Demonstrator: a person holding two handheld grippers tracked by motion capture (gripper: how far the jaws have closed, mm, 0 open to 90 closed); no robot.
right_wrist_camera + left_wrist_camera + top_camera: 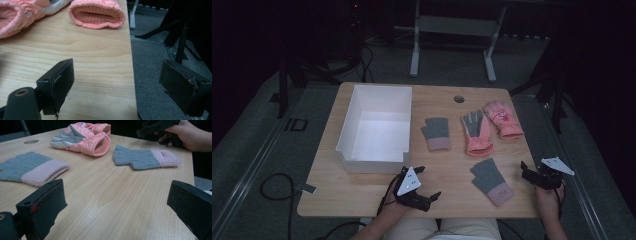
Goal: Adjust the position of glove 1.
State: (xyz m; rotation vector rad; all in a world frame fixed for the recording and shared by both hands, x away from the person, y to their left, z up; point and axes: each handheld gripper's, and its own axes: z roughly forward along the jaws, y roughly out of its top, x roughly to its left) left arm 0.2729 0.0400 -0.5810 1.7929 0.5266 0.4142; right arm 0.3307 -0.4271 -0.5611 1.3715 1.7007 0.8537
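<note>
now: left gripper [428,186] near the white box [377,129], jaws wide apart, holding nothing; right gripper [528,172] well right of the box, likewise agape and empty; grey gloves [436,133] and pink gloves [477,133] right of the box, between the grippers

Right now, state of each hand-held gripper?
Left hand-held gripper: open, holding nothing, over the wooden table.
Right hand-held gripper: open, holding nothing, at the table's right edge.

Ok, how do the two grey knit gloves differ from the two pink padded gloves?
The grey knit gloves are thin and flat with pale pink cuffs; the pink padded gloves are puffy, their cuffs gaping open. The grey ones lie apart, while the pink ones lie side by side. All four rest on the wooden table.
</note>
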